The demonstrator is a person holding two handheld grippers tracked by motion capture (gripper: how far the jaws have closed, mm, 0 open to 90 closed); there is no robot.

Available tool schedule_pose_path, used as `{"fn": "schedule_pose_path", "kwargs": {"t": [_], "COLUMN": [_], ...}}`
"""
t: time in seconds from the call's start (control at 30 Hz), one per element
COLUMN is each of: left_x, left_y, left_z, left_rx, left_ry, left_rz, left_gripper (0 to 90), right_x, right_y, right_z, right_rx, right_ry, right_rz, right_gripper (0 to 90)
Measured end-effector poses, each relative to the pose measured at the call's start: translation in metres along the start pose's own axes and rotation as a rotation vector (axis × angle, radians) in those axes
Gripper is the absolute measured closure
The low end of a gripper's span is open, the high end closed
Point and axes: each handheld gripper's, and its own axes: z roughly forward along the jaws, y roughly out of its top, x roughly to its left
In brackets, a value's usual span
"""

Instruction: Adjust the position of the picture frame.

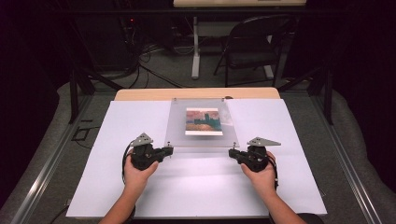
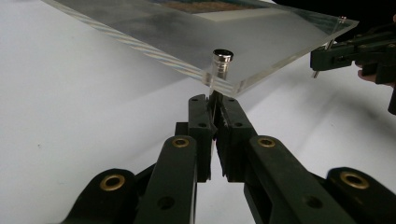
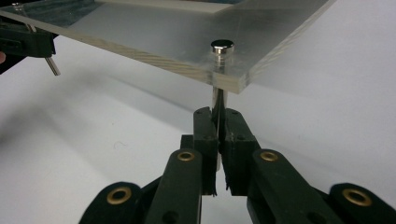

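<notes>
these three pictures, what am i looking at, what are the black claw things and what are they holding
A person sits at a table and holds a hand-held clamp in each hand; there is no robot arm. The high view looks down from above: the left tool and the right tool meet the near corners of a clear acrylic frame with a painting print inside, on a white sheet. Each of the other two pictures comes from a camera on one tool, looking along its black jaws. The left tool is shut on a metal corner post; the right tool is shut on its own post. The frame's near edge sits raised.
</notes>
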Motion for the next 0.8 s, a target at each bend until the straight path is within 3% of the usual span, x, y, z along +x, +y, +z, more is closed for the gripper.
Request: {"fn": "schedule_pose_path", "kwargs": {"t": [0.2,0.37,0.63,0.8], "left_x": [0.004,0.006,0.007,0.009], "left_y": [-0.004,-0.012,-0.017,-0.018], "left_z": [0.003,0.009,0.012,0.012], "left_rx": [0.013,0.046,0.075,0.078], "left_ry": [0.009,0.010,0.026,0.026], "left_rz": [-0.012,-0.028,-0.021,-0.017], "left_gripper": [84.9,84.9,84.7,84.6], "right_x": [0.001,0.002,0.001,0.001], "right_y": [-0.001,-0.003,-0.009,-0.011], "right_z": [0.002,0.003,0.008,0.010], "right_rx": [-0.002,0.018,0.059,0.054], "right_ry": [-0.005,-0.026,-0.026,-0.022], "right_rz": [0.000,-0.027,-0.028,-0.030], "right_gripper": [85.3,85.0,84.6,84.4]}}
